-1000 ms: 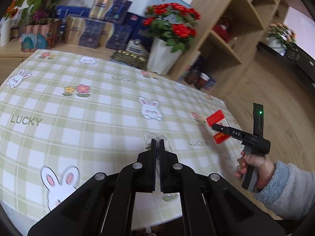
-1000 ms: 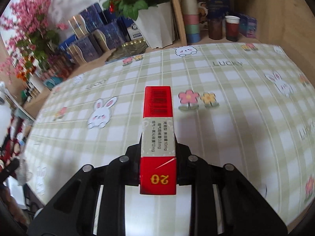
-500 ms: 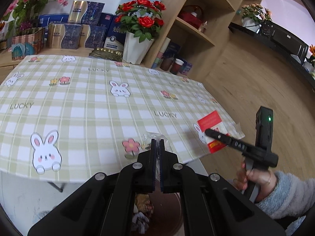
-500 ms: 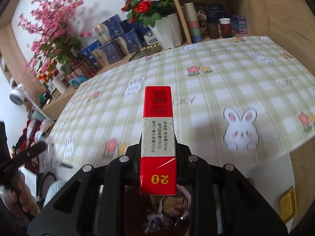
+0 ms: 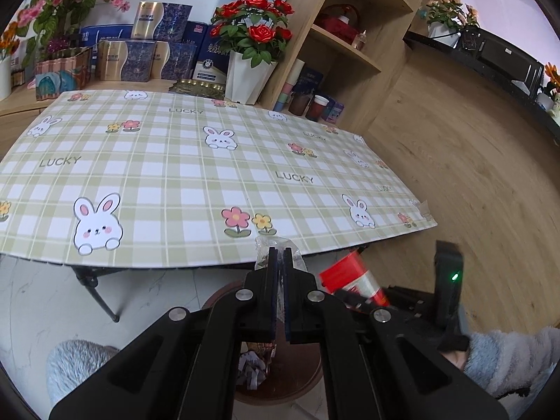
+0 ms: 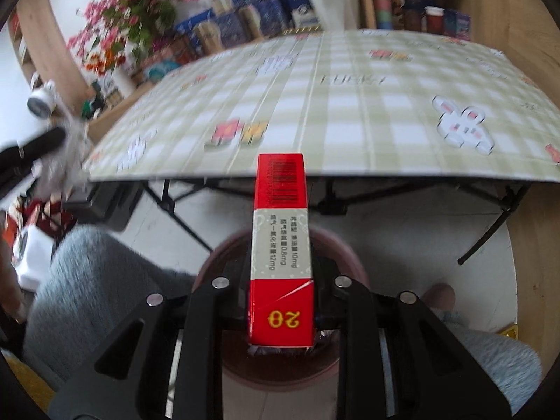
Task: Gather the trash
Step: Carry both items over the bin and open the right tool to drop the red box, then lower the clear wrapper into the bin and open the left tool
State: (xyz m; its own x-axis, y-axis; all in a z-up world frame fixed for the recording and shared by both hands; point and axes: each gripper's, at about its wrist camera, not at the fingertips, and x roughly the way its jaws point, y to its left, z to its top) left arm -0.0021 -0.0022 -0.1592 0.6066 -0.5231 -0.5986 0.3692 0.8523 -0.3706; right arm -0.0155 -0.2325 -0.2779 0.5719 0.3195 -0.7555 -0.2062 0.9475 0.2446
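In the left wrist view my left gripper (image 5: 280, 273) is shut on a crumpled clear plastic wrapper (image 5: 276, 246), held just off the table's near edge. Below it stands a round brown trash bin (image 5: 301, 381) with paper scraps inside. My right gripper (image 6: 281, 280) is shut on a red and white cigarette pack (image 6: 281, 245), directly above the bin's rim (image 6: 346, 252). The pack (image 5: 353, 280) also shows to the right of my left fingers. At the far left of the right wrist view, blurred, the left gripper (image 6: 42, 143) carries the wrapper (image 6: 66, 164).
The folding table with its green plaid rabbit cloth (image 5: 182, 175) stands beyond the bin, its black legs (image 6: 182, 217) close behind it. Grey fleece-clad knees (image 6: 91, 287) flank the bin. Boxes and a white pot of red roses (image 5: 250, 70) line the far side, beside a wooden shelf (image 5: 350, 45).
Both grippers have drawn back off the table toward me and now hang over the floor bin, each still holding its item. The right one has also come lower.
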